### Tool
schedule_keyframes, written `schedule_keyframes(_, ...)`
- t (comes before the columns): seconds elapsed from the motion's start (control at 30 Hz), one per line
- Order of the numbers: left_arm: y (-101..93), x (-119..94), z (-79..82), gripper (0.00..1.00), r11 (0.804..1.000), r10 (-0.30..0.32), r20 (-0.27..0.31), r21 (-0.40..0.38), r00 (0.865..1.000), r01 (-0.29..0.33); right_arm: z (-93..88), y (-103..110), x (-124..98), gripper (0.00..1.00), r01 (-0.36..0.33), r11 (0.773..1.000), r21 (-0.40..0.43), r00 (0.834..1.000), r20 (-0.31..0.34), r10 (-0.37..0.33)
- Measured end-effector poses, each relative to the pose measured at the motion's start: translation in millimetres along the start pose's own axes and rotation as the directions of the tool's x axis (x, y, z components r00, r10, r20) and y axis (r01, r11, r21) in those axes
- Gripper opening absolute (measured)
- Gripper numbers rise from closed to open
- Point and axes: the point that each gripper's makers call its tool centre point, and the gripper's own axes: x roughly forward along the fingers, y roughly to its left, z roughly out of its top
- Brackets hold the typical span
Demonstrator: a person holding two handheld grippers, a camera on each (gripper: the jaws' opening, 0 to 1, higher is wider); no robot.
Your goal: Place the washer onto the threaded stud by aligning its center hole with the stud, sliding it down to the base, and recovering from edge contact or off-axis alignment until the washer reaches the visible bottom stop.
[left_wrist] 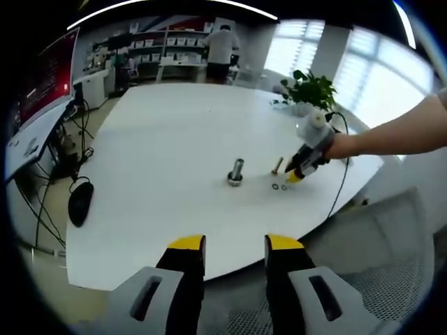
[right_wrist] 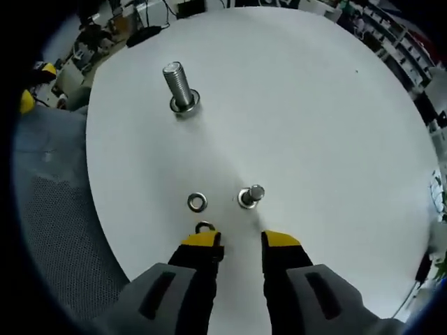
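Note:
A tall threaded stud (right_wrist: pixel 178 85) stands upright on the round white table (right_wrist: pixel 314 105) with a ring at its base. A short bolt (right_wrist: pixel 250 196) stands nearer my right gripper (right_wrist: pixel 241 241), which is open with nothing between its jaws. One washer (right_wrist: pixel 198 202) lies flat beside the bolt. A second washer (right_wrist: pixel 204 227) lies at the tip of the gripper's left jaw. In the left gripper view the stud (left_wrist: pixel 236 171), the bolt (left_wrist: pixel 278 165) and the washers (left_wrist: pixel 279 186) sit mid-table, with the hand-held right gripper (left_wrist: pixel 299 172) just beside them. My left gripper (left_wrist: pixel 234 244) hangs open off the near table edge.
A black mouse (left_wrist: pixel 80 202) and cables lie at the table's left edge. A potted plant (left_wrist: pixel 311 87) stands at the far right. A grey mesh chair (right_wrist: pixel 49 209) sits beside the table. A person (left_wrist: pixel 222 45) stands by shelves at the back.

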Motion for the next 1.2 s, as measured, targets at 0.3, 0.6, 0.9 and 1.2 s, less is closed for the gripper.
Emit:
schedule_keyframes(0.3,-1.6,0,-0.1,0.31,1.000,-0.007,-0.001,0.004,1.000,0.007,-16.0,11,1,0.28,-0.006,0.999,-0.051,0.999,-0.042,0.004)
schedule_keyframes(0.6,-1.5,0,0.0,0.31,1.000,-0.006,0.000,0.006,1.000,0.006,-18.3,14,3,0.24,-0.012,0.999,-0.052,0.999,-0.034,0.010)
schedule_keyframes(0.9,-1.8,0,0.6,0.31,1.000,-0.008,0.003,0.006,1.000,0.008,-20.8,14,3,0.18,-0.016,0.999,-0.050,0.998,-0.056,0.013)
schedule_keyframes(1.2,-2.8,0,0.1,0.30,1.000,-0.013,0.000,0.012,1.000,0.013,-19.8,11,4,0.15,-0.030,0.996,-0.090,0.996,-0.091,0.022)
